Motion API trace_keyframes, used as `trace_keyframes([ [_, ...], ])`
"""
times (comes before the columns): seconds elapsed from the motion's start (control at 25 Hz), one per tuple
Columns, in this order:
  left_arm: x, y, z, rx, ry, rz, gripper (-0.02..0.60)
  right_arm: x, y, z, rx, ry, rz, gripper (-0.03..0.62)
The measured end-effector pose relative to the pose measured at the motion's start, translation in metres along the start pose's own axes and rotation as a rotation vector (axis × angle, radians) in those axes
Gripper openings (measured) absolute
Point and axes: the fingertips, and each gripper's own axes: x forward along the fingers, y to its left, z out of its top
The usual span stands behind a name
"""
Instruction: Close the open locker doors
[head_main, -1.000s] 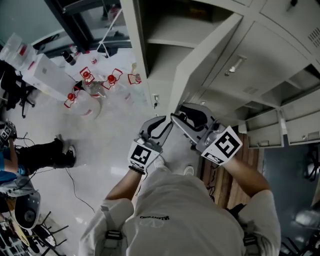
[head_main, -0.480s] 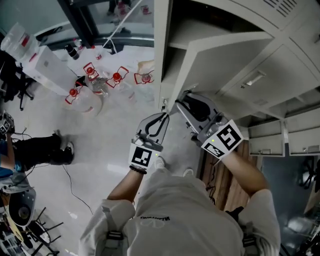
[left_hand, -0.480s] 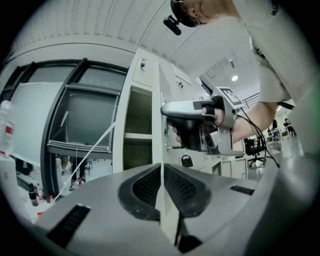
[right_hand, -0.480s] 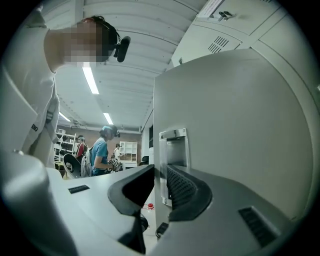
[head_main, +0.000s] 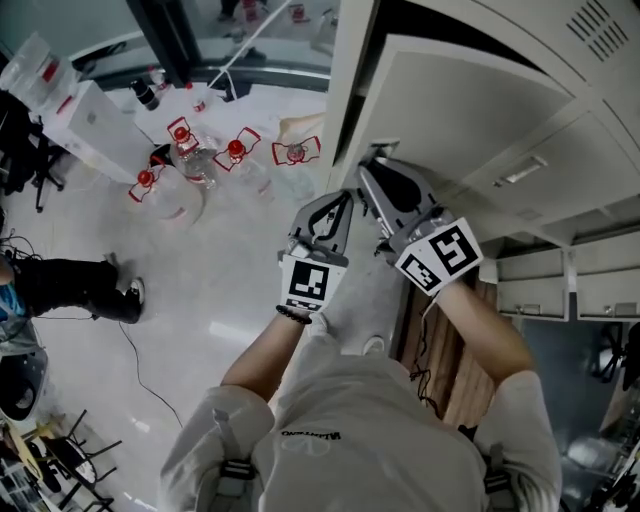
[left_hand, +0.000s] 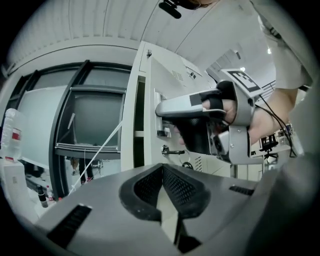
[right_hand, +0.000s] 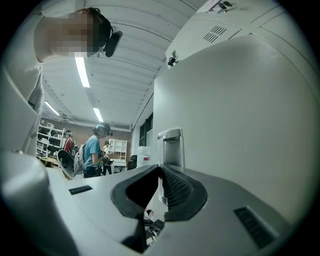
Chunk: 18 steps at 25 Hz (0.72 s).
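Clear water jugs (head_main: 172, 203) with red caps crowd the pale floor (head_main: 230, 300) — a black cable (head_main: 133, 362) snakes past a dark shoe (head_main: 112, 300); far off, people (right_hand: 93, 150) stand under strip lights (right_hand: 82, 70).

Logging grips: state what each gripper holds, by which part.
Left gripper: shut, empty. Right gripper: jaws just closing at the locker door's latch; whether they pinch it cannot be told.
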Motion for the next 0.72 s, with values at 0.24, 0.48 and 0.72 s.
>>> trace_keyframes([
  [0.24,0.030,0.019,-0.010,-0.014,0.010,0.019,0.005,0.020,-0.020,-0.002,-0.012,-0.007,-0.089,0.034],
  [0.48,0.054,0.033,-0.014,-0.003,0.005,0.012,0.005,0.037,-0.041,-0.002,-0.022,-0.013,-0.195,0.032],
  [0.72,0.074,0.044,-0.016,-0.004,0.000,0.018,0.005,0.050,-0.060,-0.003,-0.022,-0.017,-0.282,0.032],
])
